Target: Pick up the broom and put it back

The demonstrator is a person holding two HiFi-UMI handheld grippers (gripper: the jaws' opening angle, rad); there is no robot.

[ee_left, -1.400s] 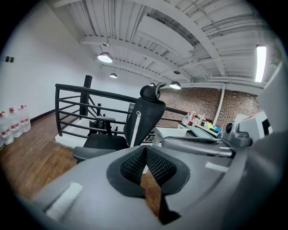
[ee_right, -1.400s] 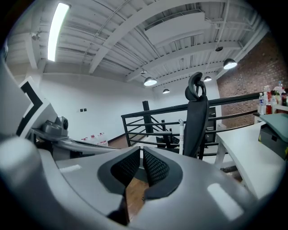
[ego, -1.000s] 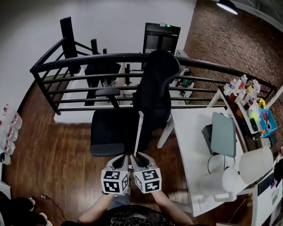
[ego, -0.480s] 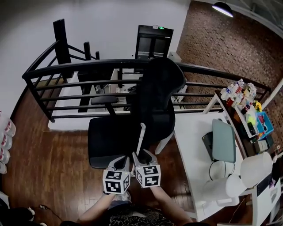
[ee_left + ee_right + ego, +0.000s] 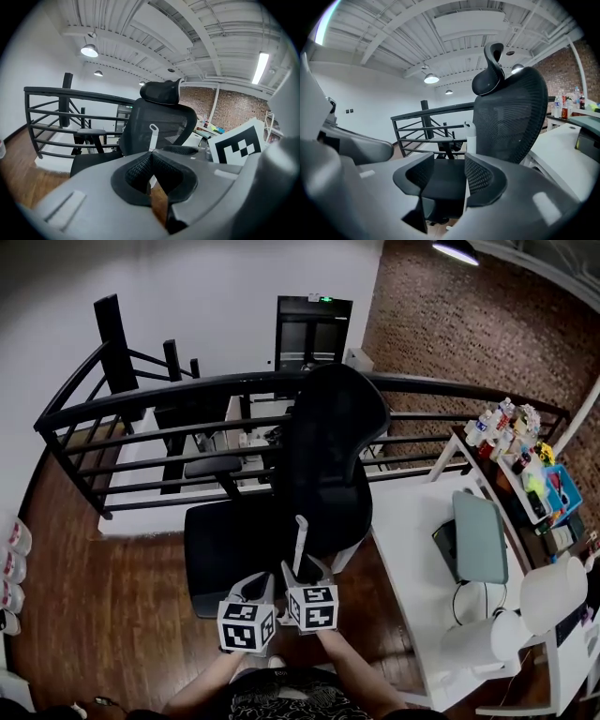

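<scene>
- Reading the head view first: the left gripper (image 5: 257,585) and the right gripper (image 5: 306,568) sit side by side at the near edge. Both point at the black office chair (image 5: 328,456).
- The white broom handle (image 5: 298,545) rises from the right gripper's tips and leans away against the chair. Its brush end is out of sight below the grippers.
- Left gripper view: the jaw tips meet with nothing held between them. The broom handle (image 5: 152,138) stands just beyond the tips, close to upright, in front of the chair back.
- Right gripper view: the jaws stand wide apart and have just been opening. The broom handle (image 5: 471,136) is inside the gap, hard by the right pad. The left pad is well clear, so there is no squeeze on it. Contact with the right pad cannot be settled.
- Judgement: the right gripper is the nearer one and the one that counts.
- The handle's long axis runs near upright across the jaw line, off-centre to the right.
- A grip would need a small shift right to centre the handle before closing.
- A withdrawal would need a straight pull toward the near side, or the right pad may drag the handle off the chair.
</scene>
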